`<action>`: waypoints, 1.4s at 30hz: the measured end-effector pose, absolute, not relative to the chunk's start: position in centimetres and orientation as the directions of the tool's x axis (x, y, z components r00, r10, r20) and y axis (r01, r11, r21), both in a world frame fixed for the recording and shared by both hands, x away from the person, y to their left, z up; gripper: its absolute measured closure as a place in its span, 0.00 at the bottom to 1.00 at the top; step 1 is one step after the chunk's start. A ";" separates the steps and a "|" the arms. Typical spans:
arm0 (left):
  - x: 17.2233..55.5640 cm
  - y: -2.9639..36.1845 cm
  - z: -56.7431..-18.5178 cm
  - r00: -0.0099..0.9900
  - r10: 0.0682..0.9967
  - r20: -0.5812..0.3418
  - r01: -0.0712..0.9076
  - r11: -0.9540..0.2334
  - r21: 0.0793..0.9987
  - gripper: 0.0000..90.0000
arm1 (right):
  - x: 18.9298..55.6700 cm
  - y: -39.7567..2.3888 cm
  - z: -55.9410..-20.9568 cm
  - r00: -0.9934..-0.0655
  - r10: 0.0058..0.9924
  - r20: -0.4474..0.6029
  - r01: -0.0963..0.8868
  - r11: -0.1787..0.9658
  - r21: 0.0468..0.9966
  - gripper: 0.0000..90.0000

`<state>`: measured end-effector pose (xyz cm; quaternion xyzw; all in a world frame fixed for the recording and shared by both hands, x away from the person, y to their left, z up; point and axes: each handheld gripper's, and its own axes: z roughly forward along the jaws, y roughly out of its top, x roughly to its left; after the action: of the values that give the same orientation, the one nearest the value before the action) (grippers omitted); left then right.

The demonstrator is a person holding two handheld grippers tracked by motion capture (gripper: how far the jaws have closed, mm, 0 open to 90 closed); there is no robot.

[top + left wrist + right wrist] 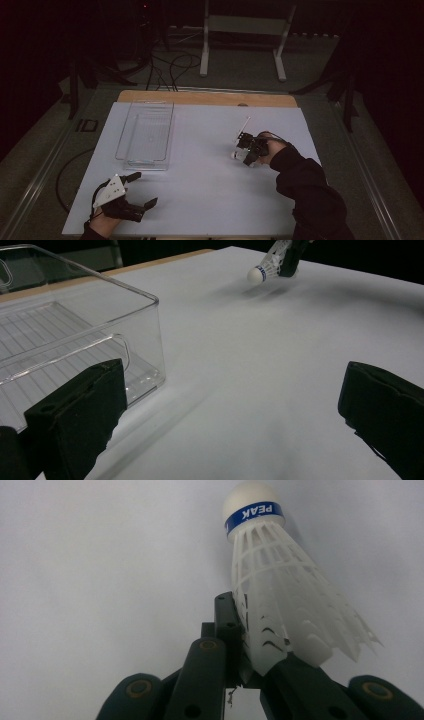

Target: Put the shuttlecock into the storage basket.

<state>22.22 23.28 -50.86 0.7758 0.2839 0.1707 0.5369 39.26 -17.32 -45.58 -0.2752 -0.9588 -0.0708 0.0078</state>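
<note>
A white plastic shuttlecock (280, 590) with a blue band marked PEAK is clamped by its skirt between the jaws of my right gripper (250, 645), its cork tip pointing away over the white table. From above, the right gripper (248, 149) hangs over the table's right middle with the shuttlecock (237, 154) at its tip. The shuttlecock (265, 271) also appears far off in the left gripper view. My left gripper (140, 189) rests near the front left edge, its jaws wide apart with nothing between them. A clear plastic bin (146, 131) stands empty at the left.
A white sheet (210, 180) covers the table, with a wooden strip (205, 98) along the far edge. The clear bin's corner (150, 335) lies just ahead of the left gripper (235, 410). Beyond the table stand a white frame (240, 30) and floor cables (170, 65).
</note>
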 end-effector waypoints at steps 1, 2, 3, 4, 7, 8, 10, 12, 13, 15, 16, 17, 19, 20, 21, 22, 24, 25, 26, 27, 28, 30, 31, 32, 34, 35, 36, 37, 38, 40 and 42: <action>22.2 23.3 -50.9 0.780 0.625 -0.040 0.258 -0.263 0.929 0.00 | 39.1 -17.4 -45.6 -0.852 0.522 0.052 0.524 0.841 0.133 1.00; 22.2 23.3 -50.9 0.780 0.625 -0.040 0.259 -0.264 0.929 0.00 | 38.9 -17.4 -45.6 -0.861 0.505 0.059 0.508 0.850 0.136 1.00; 22.2 23.3 -50.9 0.780 0.625 -0.040 0.260 -0.265 0.929 0.00 | 38.8 -17.5 -45.6 -0.866 0.496 0.065 0.500 0.854 0.146 1.00; 22.2 23.3 -50.9 0.779 0.625 -0.040 0.261 -0.266 0.928 0.00 | 38.6 -17.5 -45.6 -0.870 0.488 0.070 0.493 0.857 0.150 1.00; 22.3 23.2 -50.9 0.779 0.625 -0.040 0.264 -0.269 0.926 0.00 | 38.2 -17.6 -45.6 -0.881 0.466 0.086 0.473 0.867 0.156 1.00; 22.3 23.2 -50.9 0.780 0.624 -0.040 0.264 -0.270 0.926 0.00 | 38.1 -17.6 -45.5 -0.886 0.455 0.087 0.463 0.872 0.159 1.00; 22.2 23.2 -50.9 0.782 0.622 -0.038 0.263 -0.274 0.925 0.00 | 37.7 -17.6 -45.4 -0.896 0.433 0.098 0.444 0.878 0.178 1.00; 22.2 23.1 -50.9 0.782 0.622 -0.037 0.263 -0.275 0.925 0.00 | 37.4 -17.6 -45.3 -0.905 0.413 0.099 0.425 0.885 0.190 1.00; 22.3 23.1 -50.9 0.782 0.622 -0.037 0.263 -0.276 0.924 0.00 | 37.2 -17.7 -45.2 -0.908 0.406 0.101 0.418 0.888 0.192 1.00; 22.3 23.1 -50.9 0.781 0.623 -0.038 0.265 -0.276 0.924 0.00 | 36.8 -17.7 -45.2 -0.912 0.398 0.098 0.409 0.891 0.197 1.00; 22.3 23.1 -50.9 0.781 0.623 -0.038 0.266 -0.276 0.924 0.00 | 36.6 -17.8 -45.2 -0.916 0.391 0.096 0.402 0.894 0.197 1.00; 22.3 23.1 -50.9 0.782 0.623 -0.037 0.265 -0.278 0.923 0.00 | 36.4 -17.8 -45.1 -0.918 0.384 0.098 0.396 0.896 0.202 1.00; 22.3 23.1 -50.9 0.782 0.622 -0.038 0.267 -0.280 0.922 0.00 | 36.0 -17.8 -45.0 -0.927 0.360 0.102 0.374 0.901 0.219 1.00; 22.3 23.1 -50.9 0.783 0.621 -0.039 0.268 -0.280 0.922 0.00 | 35.8 -17.8 -44.9 -0.931 0.350 0.101 0.364 0.905 0.220 1.00; 22.3 23.0 -50.9 0.784 0.619 -0.038 0.268 -0.282 0.921 0.00 | 35.6 -17.8 -44.9 -0.935 0.341 0.096 0.354 0.909 0.220 1.00; 22.3 23.0 -50.9 0.785 0.619 -0.038 0.268 -0.284 0.920 0.00 | 35.5 -17.9 -45.0 -0.937 0.333 0.101 0.348 0.912 0.218 1.00; 22.3 23.0 -51.0 0.783 0.621 -0.039 0.271 -0.284 0.920 0.00 | 35.2 -17.8 -45.0 -0.943 0.320 0.095 0.333 0.918 0.214 1.00; 22.3 23.0 -51.0 0.782 0.622 -0.043 0.275 -0.282 0.919 0.00 | 35.1 -17.9 -45.0 -0.946 0.310 0.099 0.325 0.921 0.214 1.00; 22.4 23.1 -51.0 0.781 0.624 -0.041 0.276 -0.285 0.918 0.00 | 35.0 -17.9 -45.0 -0.948 0.303 0.092 0.316 0.924 0.215 1.00; 22.4 23.1 -51.0 0.780 0.625 -0.040 0.277 -0.287 0.917 0.00 | 34.9 -17.9 -44.9 -0.948 0.302 0.096 0.317 0.922 0.222 1.00; 22.4 23.1 -51.0 0.780 0.625 -0.042 0.278 -0.286 0.917 0.00 | 34.8 -17.9 -44.8 -0.949 0.299 0.103 0.315 0.922 0.226 1.00; 22.4 23.1 -51.0 0.779 0.625 -0.040 0.279 -0.288 0.916 0.00 | 34.6 -17.9 -44.7 -0.950 0.293 0.110 0.312 0.919 0.240 1.00; 22.4 23.1 -51.0 0.779 0.625 -0.040 0.279 -0.289 0.916 0.00 | 34.4 -17.9 -44.7 -0.954 0.281 0.110 0.300 0.922 0.245 1.00; 22.4 23.1 -51.0 0.779 0.625 -0.037 0.278 -0.292 0.915 0.00 | 34.2 -17.9 -44.6 -0.956 0.273 0.104 0.291 0.924 0.247 1.00; 22.4 23.0 -51.1 0.782 0.623 -0.023 0.274 -0.310 0.910 0.00 | 33.9 -17.9 -44.5 -0.961 0.253 0.113 0.274 0.925 0.264 1.00; 22.4 23.0 -51.1 0.783 0.621 -0.023 0.275 -0.312 0.909 0.00 | 33.7 -17.9 -44.4 -0.963 0.248 0.109 0.269 0.925 0.267 1.00; 22.4 22.9 -51.1 0.785 0.619 -0.024 0.275 -0.313 0.909 0.00 | 33.6 -17.8 -44.4 -0.963 0.248 0.110 0.269 0.925 0.270 1.00; 22.4 22.9 -51.1 0.786 0.618 -0.020 0.271 -0.317 0.909 0.00 | 33.5 -17.8 -44.4 -0.962 0.250 0.111 0.271 0.924 0.270 1.00; 22.4 22.9 -51.1 0.787 0.617 -0.018 0.272 -0.320 0.908 0.00 | 33.5 -17.8 -44.4 -0.963 0.248 0.108 0.269 0.924 0.271 1.00; 22.4 22.9 -51.0 0.789 0.615 -0.017 0.271 -0.322 0.907 0.00 | 33.4 -17.7 -44.3 -0.963 0.246 0.108 0.266 0.926 0.267 1.00; 22.5 22.9 -51.0 0.793 0.608 -0.013 0.270 -0.333 0.903 0.00 | 33.3 -17.5 -44.3 -0.965 0.238 0.112 0.260 0.927 0.270 1.00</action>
<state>22.45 22.87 -51.00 0.7993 0.2748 0.1665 0.5077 33.29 -17.55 -44.31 -0.1268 -0.9808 -0.1427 0.0388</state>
